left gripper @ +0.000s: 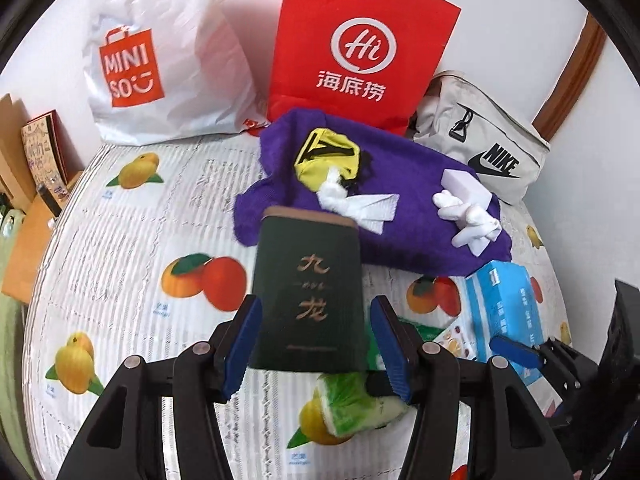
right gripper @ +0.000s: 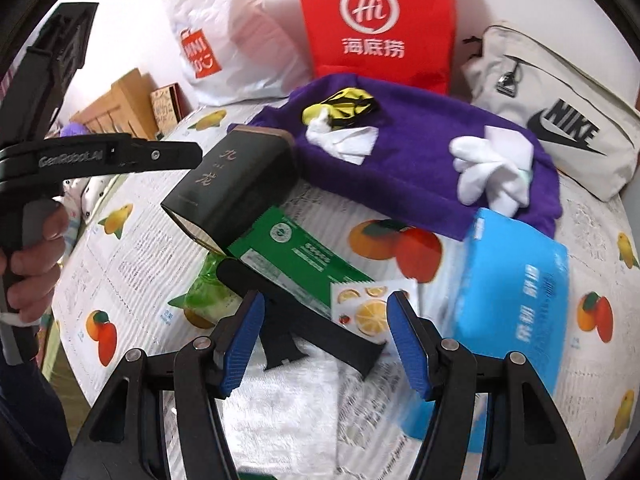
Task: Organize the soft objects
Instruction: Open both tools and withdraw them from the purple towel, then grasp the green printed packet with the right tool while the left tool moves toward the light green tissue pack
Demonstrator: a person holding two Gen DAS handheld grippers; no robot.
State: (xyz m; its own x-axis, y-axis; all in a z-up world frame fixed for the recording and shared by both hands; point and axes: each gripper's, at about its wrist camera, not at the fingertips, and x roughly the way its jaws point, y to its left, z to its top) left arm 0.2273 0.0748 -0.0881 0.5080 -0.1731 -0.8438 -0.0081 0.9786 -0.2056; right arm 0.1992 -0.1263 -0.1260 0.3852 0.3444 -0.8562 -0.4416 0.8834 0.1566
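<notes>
The left gripper (left gripper: pixel 316 344) has a dark green tin (left gripper: pixel 310 296) with gold characters between its blue pads (left gripper: pixel 242 344); the left pad presses its side, but motion blur leaves contact at the right pad uncertain, so it seems clamped rather than plainly so. In the right wrist view the tin (right gripper: pixel 236 184) hangs tilted above the table, lid end toward the bags. The right gripper (right gripper: pixel 326 340) has its fingers apart and holds nothing, hovering over a white fluffy cloth (right gripper: pixel 292 412).

Three containers stand along the far wall: a white MINISO plastic bag (left gripper: pixel 160 52), a red Haidilao tote (left gripper: pixel 360 44) and a beige Nike pouch (left gripper: pixel 480 148). Their contents cannot be seen.

On the fruit-print tablecloth (left gripper: pixel 120 240) a purple towel (left gripper: pixel 400 240) lies in front of the tote, carrying a yellow-and-black fabric piece (left gripper: pixel 328 156), a white tissue (left gripper: pixel 360 204), a white glove (left gripper: pixel 464 216) and a white block (left gripper: pixel 466 188). Near the towel's right corner sits a blue tissue pack (right gripper: pixel 516 296). A green snack packet (right gripper: pixel 304 264) and a green-wrapped pack (left gripper: pixel 352 404) lie under the tin.

The tablecloth's left half is open; a wooden shelf (left gripper: pixel 32 232) borders that edge.
</notes>
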